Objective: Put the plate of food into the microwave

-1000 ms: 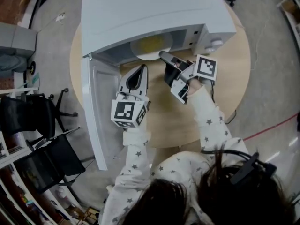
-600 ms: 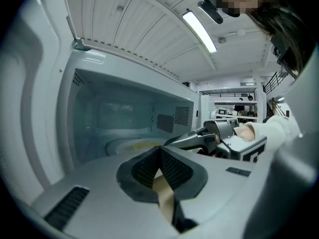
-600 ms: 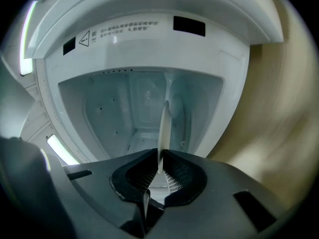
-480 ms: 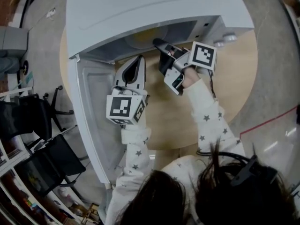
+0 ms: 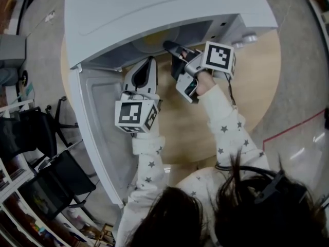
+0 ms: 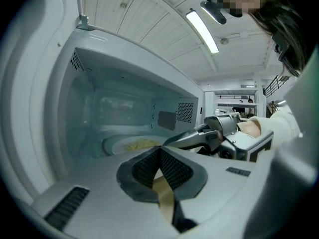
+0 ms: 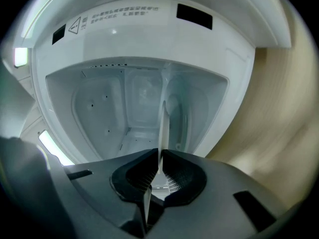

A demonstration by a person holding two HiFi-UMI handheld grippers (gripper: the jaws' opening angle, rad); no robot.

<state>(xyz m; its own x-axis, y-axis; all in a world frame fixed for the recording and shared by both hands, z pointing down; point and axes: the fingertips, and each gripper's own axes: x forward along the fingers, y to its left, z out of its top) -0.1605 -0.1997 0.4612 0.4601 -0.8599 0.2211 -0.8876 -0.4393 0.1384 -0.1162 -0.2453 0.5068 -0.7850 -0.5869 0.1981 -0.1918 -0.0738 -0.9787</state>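
Far across the tabletop [image 5: 257, 91] stands the open microwave [image 5: 154, 14]; the right gripper [image 5: 169, 46], clamped on the plate [image 6: 130, 144] rim, has pushed it seemingly deeper inside than before; the left gripper [image 5: 148, 66] hovers closed, empty.

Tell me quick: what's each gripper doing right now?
Left gripper: closed, nothing held.
Right gripper: closed on the rim of the plate.

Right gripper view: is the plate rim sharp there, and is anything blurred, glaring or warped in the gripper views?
Right gripper view: the plate rim shows edge-on and sharp, pinched in the right hand-held gripper; the table is smeared; the microwave opening is bowed by the lens. Left gripper view: the ceiling light glares, and the microwave's inside looks hazy.
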